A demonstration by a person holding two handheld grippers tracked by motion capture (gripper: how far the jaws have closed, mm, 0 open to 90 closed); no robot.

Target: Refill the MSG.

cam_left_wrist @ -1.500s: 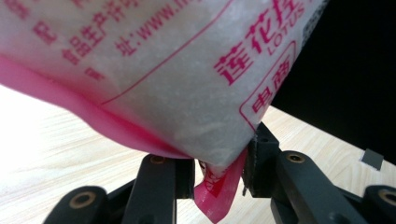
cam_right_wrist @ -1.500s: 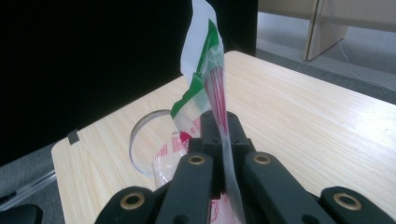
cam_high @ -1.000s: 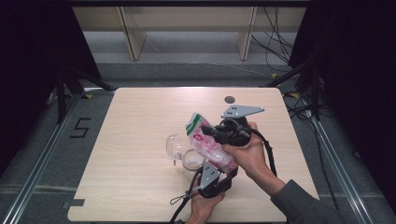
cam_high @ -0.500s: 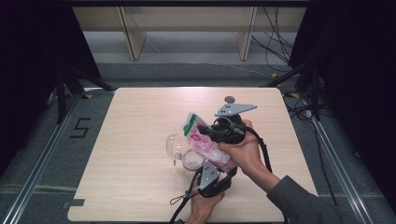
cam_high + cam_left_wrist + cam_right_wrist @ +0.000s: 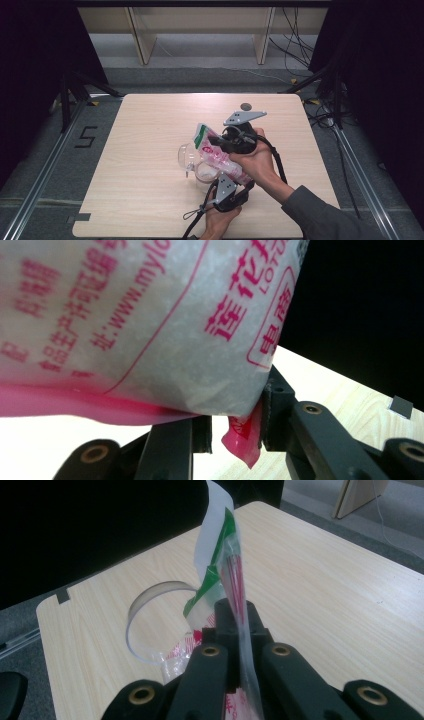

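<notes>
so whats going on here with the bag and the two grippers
A person is holding a pink-printed plastic bag between two handheld grippers above a wooden table. The right gripper is shut on the bag's upper edge, near its green strip. The left gripper pinches a pink bottom corner of the bag. The bag looks full of white grains. Right beside and below it sits a clear glass container, its open rim facing the bag's top end. Whether anything is spilling out can't be told.
</notes>
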